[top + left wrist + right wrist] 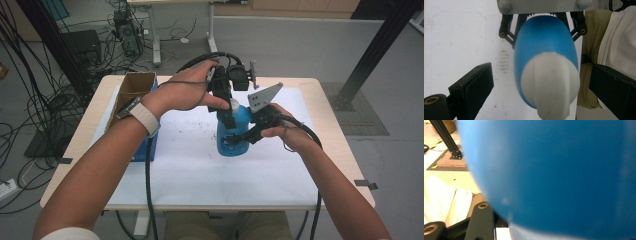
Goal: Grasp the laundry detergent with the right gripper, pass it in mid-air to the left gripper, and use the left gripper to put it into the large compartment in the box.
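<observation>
A blue plastic bottle with a white ribbed cap (233,131) stands upright near the middle of the white sheet covering the light wooden table (330,125).

The right gripper (239,140) meets the bottle from its right side, low on the body. In the left gripper view its two toothed jaws lie against either side of the blue body, so it appears closed on the bottle. The likely purpose is to steady the bottle against turning or tipping. The right gripper view is taken up by blurred blue plastic at very close range, which agrees with a grip but does not show the contact itself.

The left gripper (541,85) comes down from above, over the cap. Its jaws stand wide, one on each side of the cap and clear of it. The placement suggests the cap is to be grasped next, probably to unscrew it.

The bottle is opaque and capped; its contents cannot be determined.

An open cardboard box with a blue side (131,100) stands at the left edge of the table, partly behind the person's left forearm. Its interior is too shadowed to tell what it holds.
</observation>
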Motion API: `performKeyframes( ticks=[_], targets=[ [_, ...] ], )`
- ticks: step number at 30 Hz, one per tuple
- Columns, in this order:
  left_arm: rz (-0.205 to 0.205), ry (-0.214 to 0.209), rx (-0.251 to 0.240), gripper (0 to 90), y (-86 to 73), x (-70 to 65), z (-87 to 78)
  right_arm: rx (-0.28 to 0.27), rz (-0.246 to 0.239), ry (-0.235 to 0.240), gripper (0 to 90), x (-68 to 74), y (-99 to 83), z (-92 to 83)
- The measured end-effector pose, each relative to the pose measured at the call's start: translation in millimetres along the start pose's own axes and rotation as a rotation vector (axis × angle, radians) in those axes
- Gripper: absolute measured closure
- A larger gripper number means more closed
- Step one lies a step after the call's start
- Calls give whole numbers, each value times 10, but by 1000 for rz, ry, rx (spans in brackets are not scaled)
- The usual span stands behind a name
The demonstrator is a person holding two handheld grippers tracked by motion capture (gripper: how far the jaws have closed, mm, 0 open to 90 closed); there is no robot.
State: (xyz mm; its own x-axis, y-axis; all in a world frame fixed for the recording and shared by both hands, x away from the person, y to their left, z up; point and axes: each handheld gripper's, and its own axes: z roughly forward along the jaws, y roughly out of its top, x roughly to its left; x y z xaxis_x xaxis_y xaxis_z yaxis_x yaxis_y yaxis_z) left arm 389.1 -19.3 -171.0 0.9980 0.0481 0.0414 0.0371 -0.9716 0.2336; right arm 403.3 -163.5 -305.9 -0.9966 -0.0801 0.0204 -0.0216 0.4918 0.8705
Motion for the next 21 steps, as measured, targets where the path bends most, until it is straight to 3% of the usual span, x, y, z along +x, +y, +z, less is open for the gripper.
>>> performKeyframes(
  ticks=[21],
  targets=[
    [-1,8,5,61,4,-15,1,3,1,4,434,12,3,-8]
  ],
)
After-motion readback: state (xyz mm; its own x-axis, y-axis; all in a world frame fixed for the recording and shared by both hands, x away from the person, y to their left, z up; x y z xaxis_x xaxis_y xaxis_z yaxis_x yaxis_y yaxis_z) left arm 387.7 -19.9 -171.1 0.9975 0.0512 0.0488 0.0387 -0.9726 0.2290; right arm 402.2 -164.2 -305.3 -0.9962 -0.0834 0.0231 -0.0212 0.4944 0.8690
